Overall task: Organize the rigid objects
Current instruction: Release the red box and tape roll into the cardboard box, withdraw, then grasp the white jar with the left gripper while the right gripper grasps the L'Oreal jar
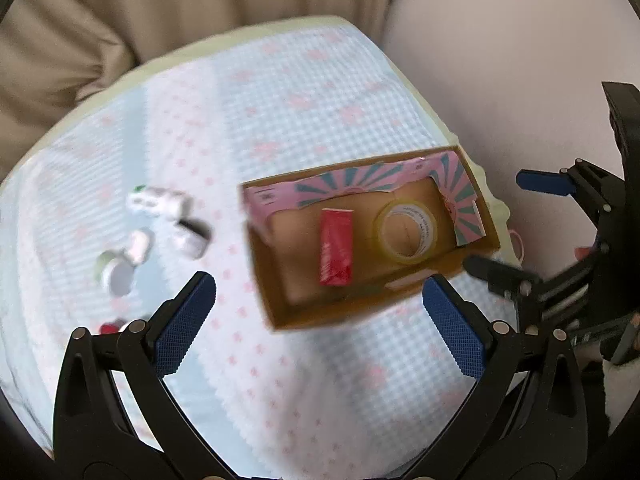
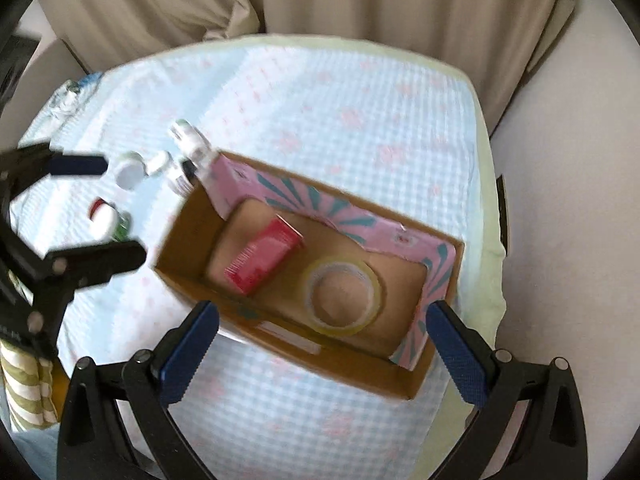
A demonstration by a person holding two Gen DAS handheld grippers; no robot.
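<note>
An open cardboard box (image 1: 276,308) (image 2: 188,280) with pink and teal lining sits on the checked cloth. Inside lie a red packet (image 1: 335,251) (image 2: 262,261) and a roll of clear tape (image 1: 409,230) (image 2: 343,295). Several small white bottles and caps (image 1: 160,232) (image 2: 160,168) lie on the cloth left of the box. My left gripper (image 1: 318,314) is open and empty, above the cloth just before the box. My right gripper (image 2: 322,354) is open and empty, over the box's near wall. Each gripper shows in the other's view, the right (image 1: 520,224) and the left (image 2: 108,212).
The round table carries a light blue checked cloth (image 1: 304,96) (image 2: 320,92) with pink flowers. Beige curtains (image 2: 360,0) hang behind. A striped green cloth (image 2: 24,384) hangs at the left edge of the right wrist view. A pale wall (image 1: 500,40) stands at the right.
</note>
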